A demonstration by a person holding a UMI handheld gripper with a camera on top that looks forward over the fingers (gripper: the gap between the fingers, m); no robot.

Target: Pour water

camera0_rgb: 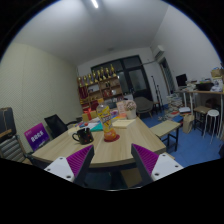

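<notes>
A room with shelves behind a long pale wooden table (pixel 115 150). The gripper (pixel 114 165) hangs spread and empty; a dark round mug (pixel 82 134) stands well ahead, slightly left.

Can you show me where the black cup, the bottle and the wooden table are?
black cup (pixel 82 135): gripper view, on its side wall.
bottle (pixel 106 116): gripper view, on its body.
wooden table (pixel 120 150): gripper view, on bare tabletop ahead of the open fingers.
</notes>
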